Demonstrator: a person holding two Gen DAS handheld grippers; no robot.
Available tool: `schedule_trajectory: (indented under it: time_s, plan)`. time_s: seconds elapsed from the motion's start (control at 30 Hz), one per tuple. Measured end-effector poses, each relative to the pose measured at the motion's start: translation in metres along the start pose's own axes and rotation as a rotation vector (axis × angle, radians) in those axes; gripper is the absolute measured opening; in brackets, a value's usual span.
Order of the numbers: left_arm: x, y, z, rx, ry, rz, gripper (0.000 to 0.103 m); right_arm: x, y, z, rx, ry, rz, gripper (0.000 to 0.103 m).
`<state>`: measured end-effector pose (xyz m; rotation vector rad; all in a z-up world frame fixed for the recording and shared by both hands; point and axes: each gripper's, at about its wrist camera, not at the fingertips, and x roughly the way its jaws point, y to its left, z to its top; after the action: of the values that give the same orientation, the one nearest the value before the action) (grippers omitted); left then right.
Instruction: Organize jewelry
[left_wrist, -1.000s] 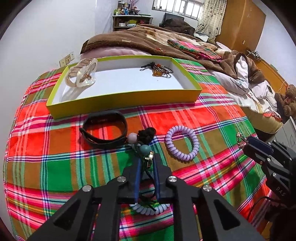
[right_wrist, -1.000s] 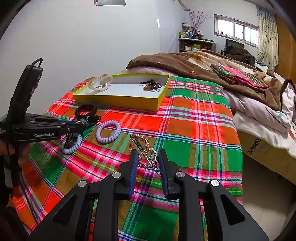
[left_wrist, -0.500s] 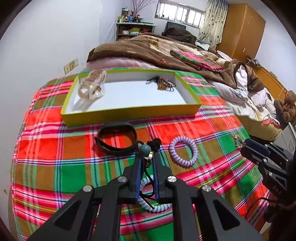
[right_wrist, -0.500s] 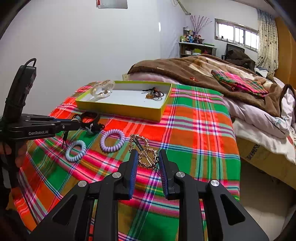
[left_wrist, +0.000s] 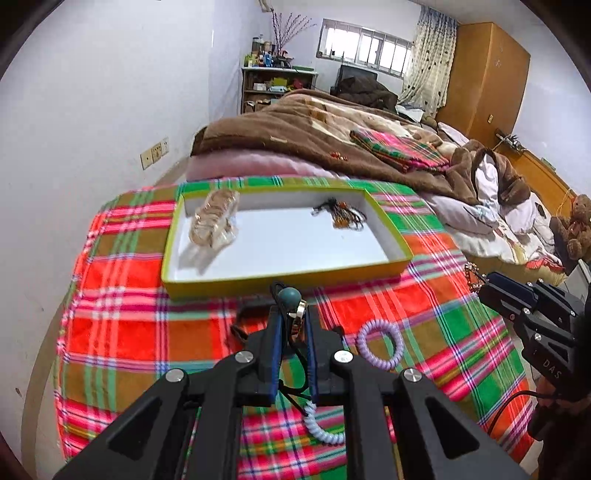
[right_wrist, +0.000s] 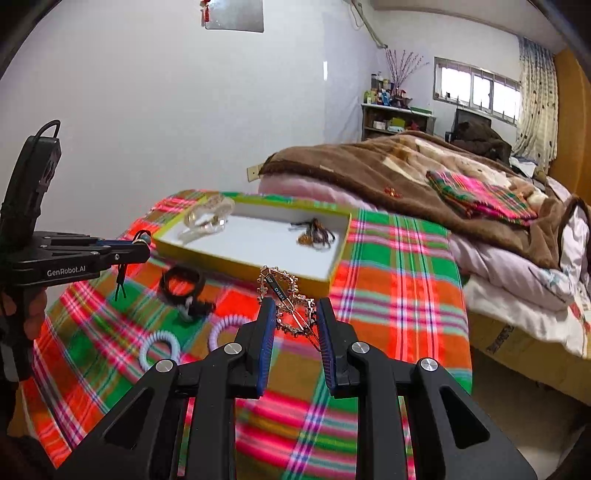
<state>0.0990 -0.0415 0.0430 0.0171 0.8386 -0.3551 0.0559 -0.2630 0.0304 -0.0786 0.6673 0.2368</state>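
Both tools carry a piece toward the tray, which lies just ahead of the fingers. My left gripper is clamped on a corded bead bracelet; the teal bead stands proud of the fingertips, and I judge the pinch is kept low so the cord hangs free. My right gripper pinches a gold chain bracelet, which juts forward past its fingers. The right view alone shows the left bracelet's cord dangling beneath that tool, and the black band and pale coil ties left on the plaid blanket. The left view alone looks down into the tray.
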Motion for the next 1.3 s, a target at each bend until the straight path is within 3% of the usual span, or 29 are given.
schedule_trajectory:
  time_s: [0.7,1.3]
  plan:
    - [0.033,0.018,0.054,-0.004,-0.014,-0.018,0.012,0.096,0.004,0.078,-0.028,0.078,0.014,0.023]
    - [0.098,0.035,0.063,-0.057,0.078,-0.036,0.012,0.196,0.016,0.095,-0.054,0.223,0.046,0.023]
